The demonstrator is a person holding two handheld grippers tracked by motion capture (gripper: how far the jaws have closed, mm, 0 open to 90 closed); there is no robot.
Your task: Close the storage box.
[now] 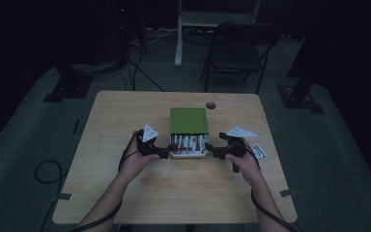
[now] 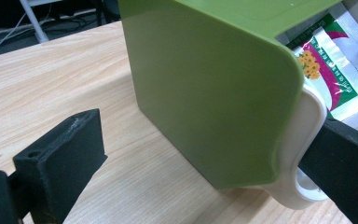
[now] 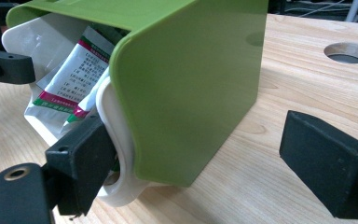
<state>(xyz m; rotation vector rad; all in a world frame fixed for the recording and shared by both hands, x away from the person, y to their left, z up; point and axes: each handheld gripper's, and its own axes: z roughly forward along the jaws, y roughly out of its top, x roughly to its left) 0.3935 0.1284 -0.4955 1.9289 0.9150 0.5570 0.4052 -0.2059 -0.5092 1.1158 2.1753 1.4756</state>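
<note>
Green box [image 1: 189,121], sachets [image 1: 188,142] showing, tools apparently flanking

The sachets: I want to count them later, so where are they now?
In the high view the sachets stand in the white drawer pulled out from the green box, mid-table between the left tongs and right tongs.

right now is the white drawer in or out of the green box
Partly out: the white drawer juts from the green box, packets showing.
</note>
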